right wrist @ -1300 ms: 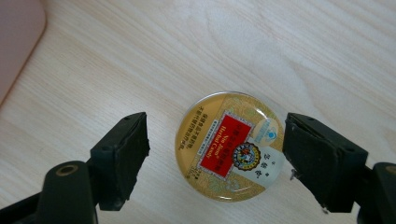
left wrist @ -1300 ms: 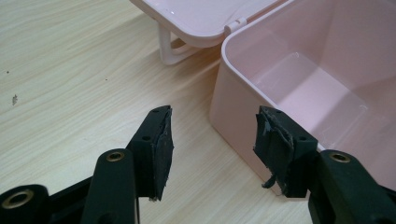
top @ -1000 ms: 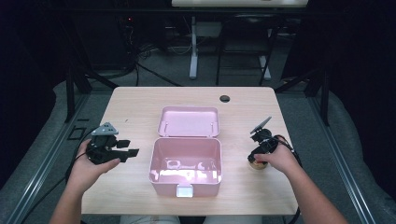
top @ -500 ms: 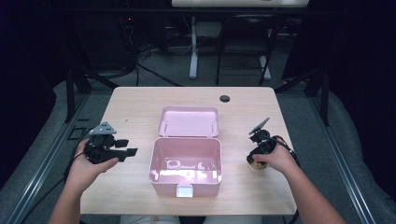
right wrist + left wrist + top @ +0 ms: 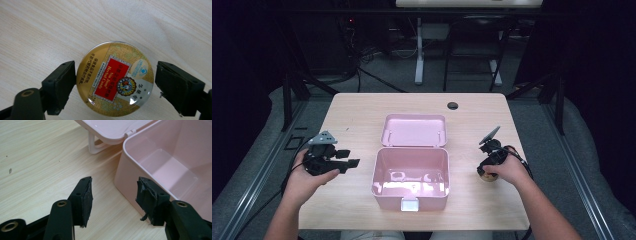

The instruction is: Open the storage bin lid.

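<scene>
A round gold tin [image 5: 115, 78] with a red "Herbal Candy" label lies flat on the table right of the box. My right gripper [image 5: 116, 80] points down at it, open, with one jaw on each side. The left jaw touches the tin's rim and the right jaw stands a little off it. From above, the right gripper [image 5: 488, 167] and the hand cover most of the tin [image 5: 486, 177]. My left gripper [image 5: 115, 187] is open and empty, close to the left wall of the pink box [image 5: 160, 162]. In the high view the left gripper [image 5: 349, 158] points right at the box [image 5: 411, 192].
The pink box stands open in the middle of the wooden table [image 5: 357, 115], its lid [image 5: 414, 130] laid back behind it. A dark round hole [image 5: 453, 105] sits near the table's far edge. Dark floor, cables and stand legs surround the table.
The right gripper has shifted very slightly over the tin. The left gripper and the box stay where they were.
</scene>
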The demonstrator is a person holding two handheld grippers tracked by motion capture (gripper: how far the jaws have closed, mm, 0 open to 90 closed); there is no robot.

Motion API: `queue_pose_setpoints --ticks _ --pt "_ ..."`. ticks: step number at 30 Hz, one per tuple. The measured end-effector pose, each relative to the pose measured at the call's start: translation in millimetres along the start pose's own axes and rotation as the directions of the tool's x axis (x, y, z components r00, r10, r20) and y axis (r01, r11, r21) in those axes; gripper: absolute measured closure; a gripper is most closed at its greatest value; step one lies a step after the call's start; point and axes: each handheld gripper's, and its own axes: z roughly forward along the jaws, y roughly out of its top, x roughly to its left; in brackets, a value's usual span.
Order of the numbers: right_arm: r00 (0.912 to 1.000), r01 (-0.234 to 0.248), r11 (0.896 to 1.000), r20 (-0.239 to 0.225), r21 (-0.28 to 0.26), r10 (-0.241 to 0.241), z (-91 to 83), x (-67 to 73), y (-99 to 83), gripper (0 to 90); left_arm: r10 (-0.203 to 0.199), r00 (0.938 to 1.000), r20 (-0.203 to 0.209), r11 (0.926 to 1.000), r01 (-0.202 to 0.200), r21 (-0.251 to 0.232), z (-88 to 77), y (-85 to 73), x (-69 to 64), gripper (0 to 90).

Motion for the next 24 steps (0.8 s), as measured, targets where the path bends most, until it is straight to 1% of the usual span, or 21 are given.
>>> queue_pose_setpoints --ticks 3,5,6,8,9,10,12,13,16,17,20,22,24 --pt "1.0 -0.005 1.0 -0.007 0.008 0.005 0.4 0.1 0.2 20.4 0.0 1.0 -0.001 1.0 0.0 -0.002 0.0 -0.1 0.3 45.8" --pt "0.9999 -0.009 1.0 -0.01 -0.003 0.009 1.0 0.2 -0.4 20.7 0.001 1.0 -0.001 1.0 -0.001 -0.002 -0.2 -0.1 0.3 45.9" --pt "0.9999 -0.013 1.0 -0.01 0.008 0.013 0.0 0.4 -0.5 20.9 0.003 1.0 -0.002 1.0 -0.003 -0.003 -0.3 -0.1 0.5 45.9" --pt "0.9999 -0.01 1.0 -0.012 0.005 0.01 -0.2 -0.1 -1.5 21.0 0.001 1.0 -0.003 1.0 -0.001 -0.006 -0.6 -0.1 0.5 45.9" --pt "0.9997 -0.02 1.0 -0.013 0.006 0.02 -0.5 0.7 -2.4 21.1 0.002 1.0 -0.004 1.0 -0.002 -0.006 -0.7 -0.1 0.6 45.8" --pt "0.9998 -0.003 1.0 -0.018 0.005 0.003 -0.7 0.8 -2.9 21.1 0.002 1.0 -0.003 1.0 -0.002 -0.006 -0.7 -0.1 0.6 45.8" --pt "0.9996 0.016 1.0 -0.025 0.0 -0.016 -0.6 3.6 -5.1 21.1 0.002 1.0 -0.003 1.0 -0.002 -0.005 -0.4 -0.1 0.6 45.9" --pt "0.999 0.034 0.999 -0.028 0.004 -0.034 -1.3 5.0 -5.7 21.1 0.003 1.0 -0.004 1.0 -0.003 -0.005 -0.2 -0.1 0.5 45.9" --pt "0.9983 0.045 0.999 -0.038 0.005 -0.045 -1.9 11.4 -8.5 21.1 0.002 1.0 -0.001 1.0 -0.002 0.002 0.0 0.1 0.2 45.8" --pt "0.9978 0.048 0.999 -0.045 -0.006 -0.048 -1.3 12.9 -9.6 21.1 0.001 1.0 0.0 1.0 -0.001 0.001 0.1 0.0 0.0 45.8" --pt "0.9964 0.072 0.997 -0.044 0.007 -0.072 -2.4 15.0 -10.8 20.6 0.002 1.0 -0.001 1.0 -0.002 0.001 -0.2 0.0 0.2 45.8" --pt "0.9978 0.051 0.999 -0.044 0.016 -0.05 -3.1 16.0 -11.6 18.4 0.002 1.0 -0.002 1.0 -0.002 0.001 -0.2 -0.1 0.4 45.9" --pt "0.9978 0.054 0.999 -0.039 0.01 -0.053 -2.8 13.7 -11.5 16.7 -0.001 1.0 -0.003 1.0 0.001 0.0 0.0 -0.2 0.5 45.8"
